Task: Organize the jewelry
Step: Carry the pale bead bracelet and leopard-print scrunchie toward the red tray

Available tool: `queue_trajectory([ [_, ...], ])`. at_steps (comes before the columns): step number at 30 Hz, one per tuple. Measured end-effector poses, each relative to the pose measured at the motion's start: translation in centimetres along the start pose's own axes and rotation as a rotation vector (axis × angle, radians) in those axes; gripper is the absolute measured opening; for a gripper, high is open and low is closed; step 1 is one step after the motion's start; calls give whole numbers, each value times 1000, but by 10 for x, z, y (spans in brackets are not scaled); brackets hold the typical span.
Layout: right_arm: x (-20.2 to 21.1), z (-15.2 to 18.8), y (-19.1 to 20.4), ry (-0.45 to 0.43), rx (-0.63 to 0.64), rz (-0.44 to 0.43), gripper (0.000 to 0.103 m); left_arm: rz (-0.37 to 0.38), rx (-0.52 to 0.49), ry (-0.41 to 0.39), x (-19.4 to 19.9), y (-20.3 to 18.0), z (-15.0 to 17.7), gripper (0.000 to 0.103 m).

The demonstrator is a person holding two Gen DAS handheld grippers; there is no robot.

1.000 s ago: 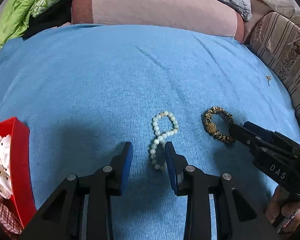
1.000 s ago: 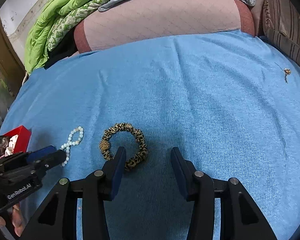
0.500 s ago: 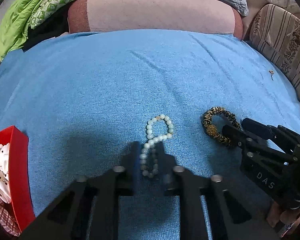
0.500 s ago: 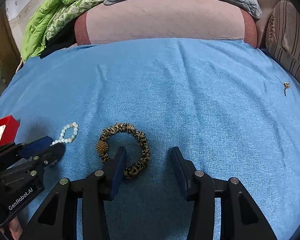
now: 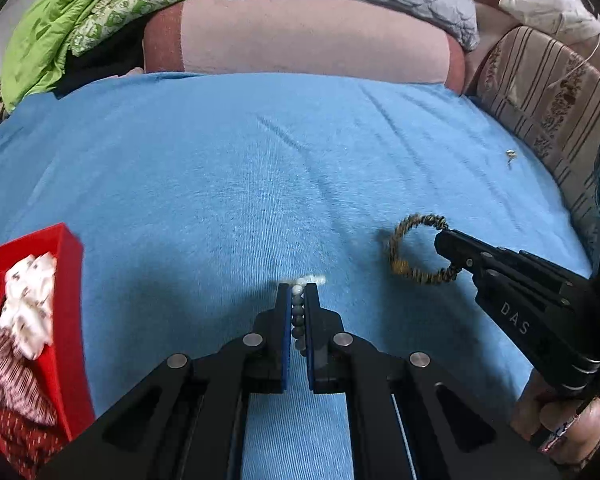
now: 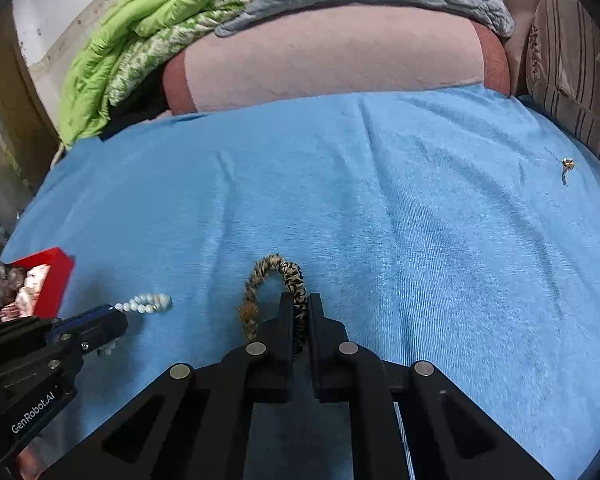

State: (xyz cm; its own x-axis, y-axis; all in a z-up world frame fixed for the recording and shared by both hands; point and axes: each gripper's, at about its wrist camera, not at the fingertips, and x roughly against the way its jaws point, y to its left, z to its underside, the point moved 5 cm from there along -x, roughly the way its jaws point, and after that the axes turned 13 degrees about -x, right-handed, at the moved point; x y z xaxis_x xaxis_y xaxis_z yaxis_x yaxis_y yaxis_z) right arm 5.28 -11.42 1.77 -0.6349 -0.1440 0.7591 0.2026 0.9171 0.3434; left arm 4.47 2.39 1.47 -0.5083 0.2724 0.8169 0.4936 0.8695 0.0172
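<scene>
Both bracelets now pinched; red box (image 5: 70, 320) holds cloth pieces (image 5: 28, 304).

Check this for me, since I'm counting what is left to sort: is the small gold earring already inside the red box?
No: the small gold earring lies alone on the blue cloth, far from the red box.
</scene>
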Motion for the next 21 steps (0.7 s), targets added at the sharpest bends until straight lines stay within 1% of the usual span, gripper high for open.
queue_trajectory([
  [5, 30, 10, 7, -28, -9, 5, 7, -1, 5, -42, 34, -5, 9, 5],
  [9, 54, 20, 10, -39, -31, -9, 7, 5, 7, -74, 62, -11, 16, 5],
  [14, 87, 35, 25, -67, 1, -13, 7, 16, 23, -109, 94, -16, 30, 5],
  [21, 123, 53, 44, -100, 37, -14, 7, -14, 20, -159, 135, -27, 46, 5],
])
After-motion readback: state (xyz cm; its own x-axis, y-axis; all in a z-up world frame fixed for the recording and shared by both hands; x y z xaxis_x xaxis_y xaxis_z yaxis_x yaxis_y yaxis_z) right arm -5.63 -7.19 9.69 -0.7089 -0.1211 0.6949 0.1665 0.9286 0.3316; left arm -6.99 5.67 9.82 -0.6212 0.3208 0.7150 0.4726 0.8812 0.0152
